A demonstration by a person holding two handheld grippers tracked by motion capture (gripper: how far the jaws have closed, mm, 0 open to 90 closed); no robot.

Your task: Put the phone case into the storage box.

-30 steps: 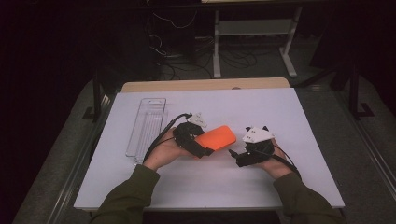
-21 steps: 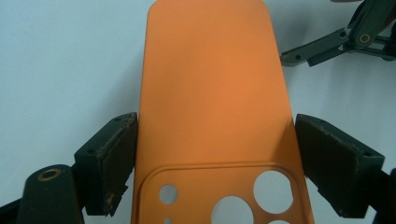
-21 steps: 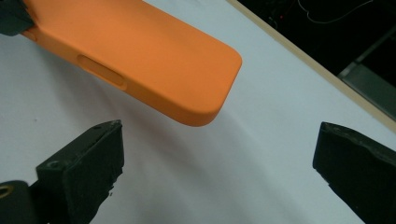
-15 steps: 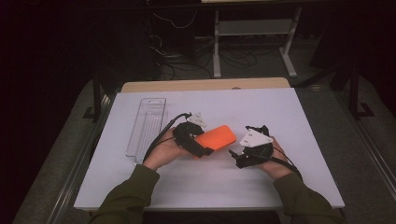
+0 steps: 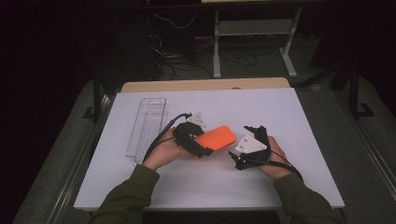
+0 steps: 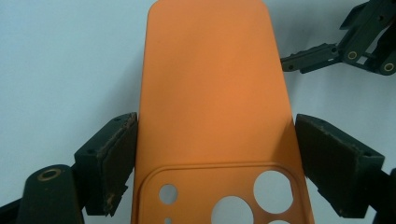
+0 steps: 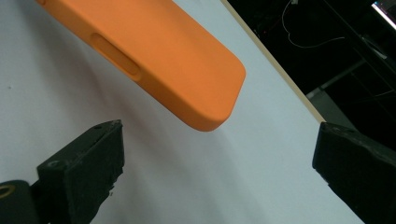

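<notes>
We judged the orange phone case light and flexible; left gripper clamped its sides, right gripper gaped empty at mid-frame.

High view: I look forward and down over the white table from afar | left gripper view: close, along my jaws | right gripper view: close, low — all three share the orange phone case.
</notes>
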